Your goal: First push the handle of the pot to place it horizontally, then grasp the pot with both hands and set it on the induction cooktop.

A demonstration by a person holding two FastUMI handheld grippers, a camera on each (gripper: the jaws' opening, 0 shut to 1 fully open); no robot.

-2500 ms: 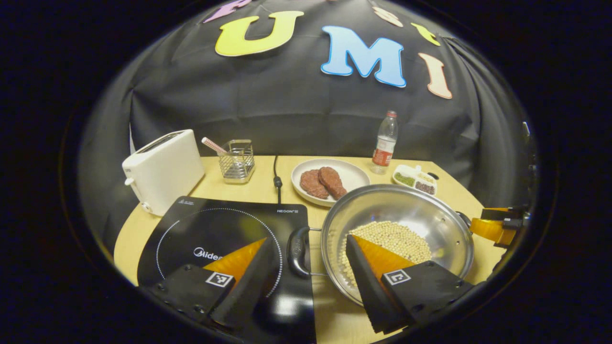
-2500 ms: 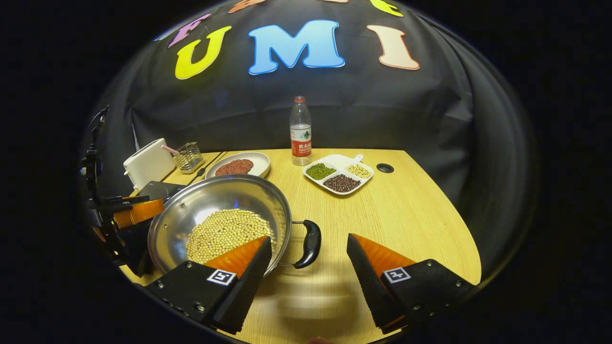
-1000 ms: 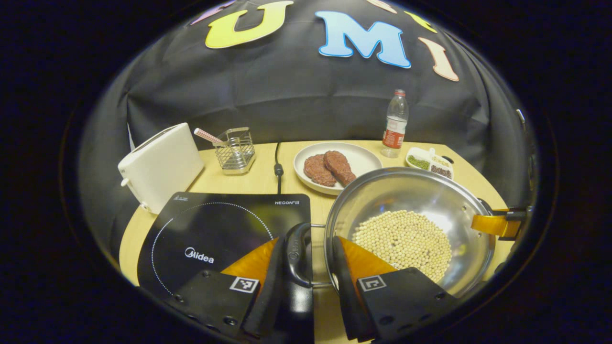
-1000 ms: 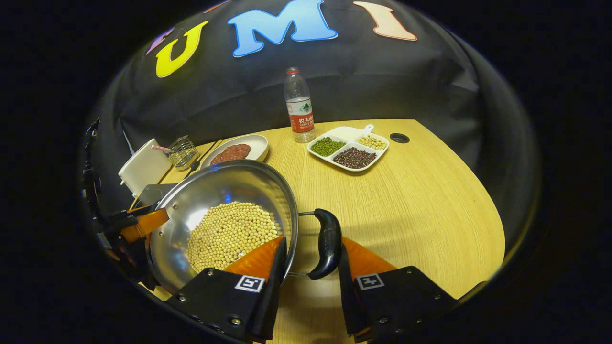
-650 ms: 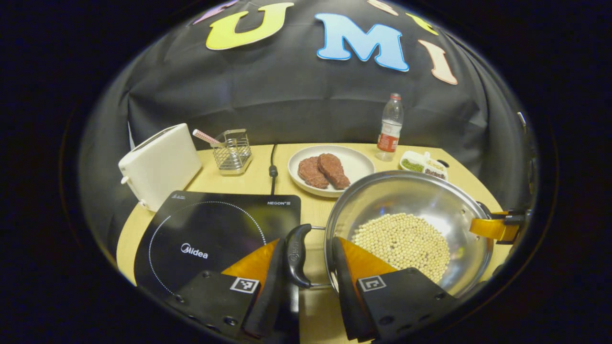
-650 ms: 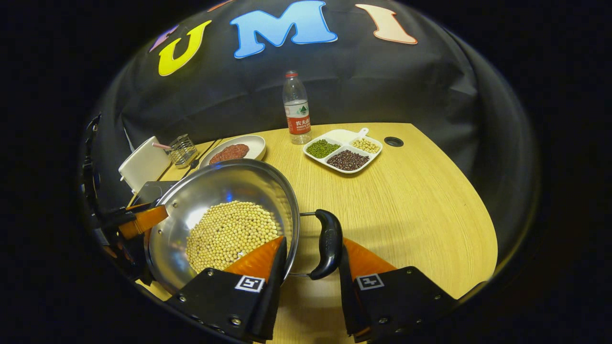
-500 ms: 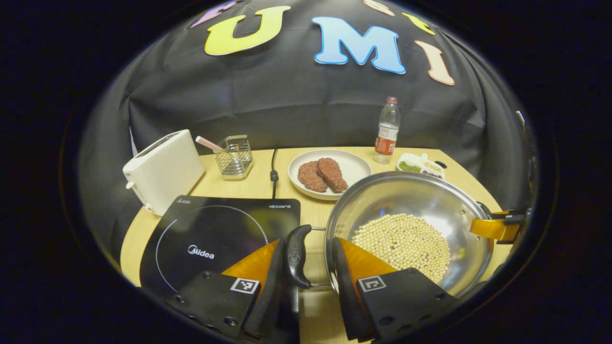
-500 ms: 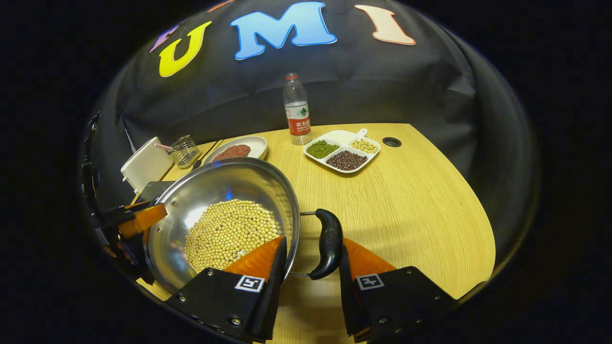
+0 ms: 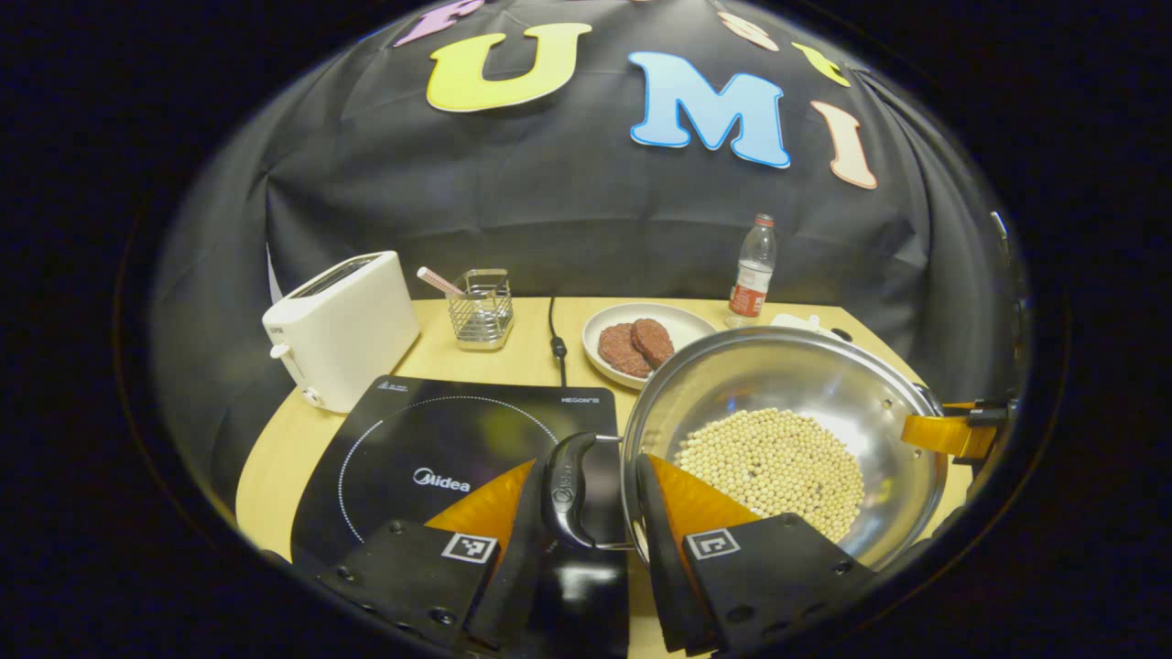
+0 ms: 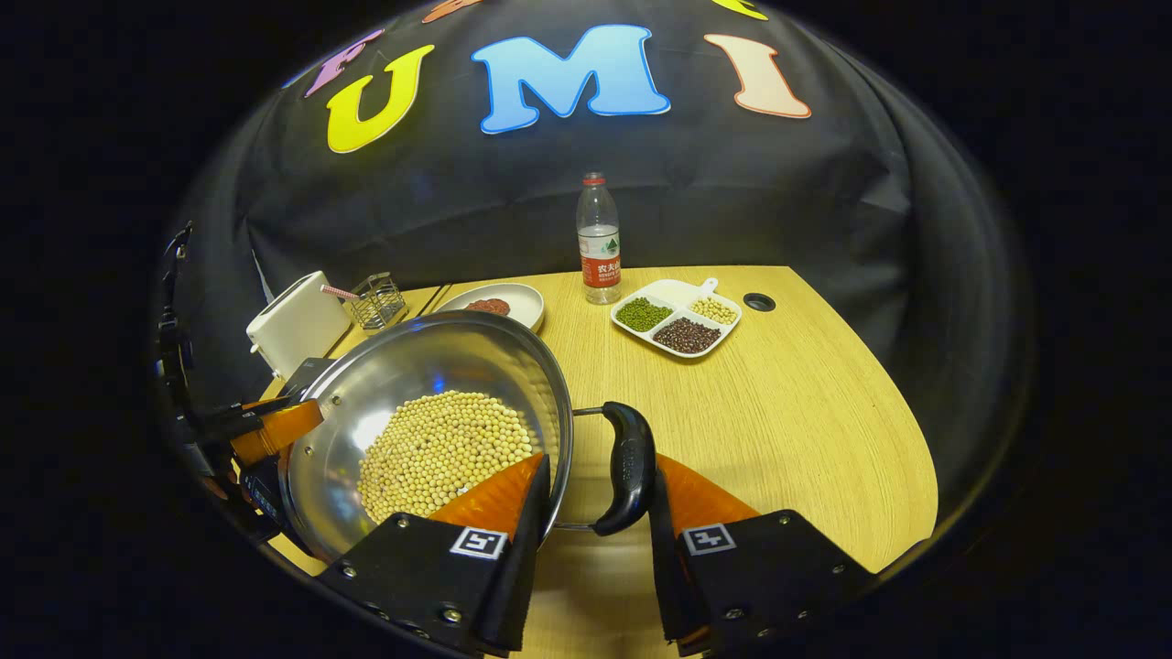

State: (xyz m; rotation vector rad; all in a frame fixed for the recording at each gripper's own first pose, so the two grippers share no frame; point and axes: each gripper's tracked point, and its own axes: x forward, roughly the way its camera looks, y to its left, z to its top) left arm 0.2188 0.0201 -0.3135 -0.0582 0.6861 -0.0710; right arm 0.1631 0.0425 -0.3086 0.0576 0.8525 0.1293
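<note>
steel pot (image 9: 787,403) full of pale beans (image 9: 769,462) sits held between both grippers, its left edge over the black induction cooktop (image 9: 439,448). left gripper (image 9: 586,499) is clamped on the pot's left handle (image 9: 566,488); right gripper (image 10: 593,499) is clamped on the right handle (image 10: 625,467). wooden table (image 10: 778,412) also carries a toaster (image 9: 343,325) and a plate of meat (image 9: 641,340).

Black cloth wall (image 10: 806,201); light wooden table (image 10: 806,412).
</note>
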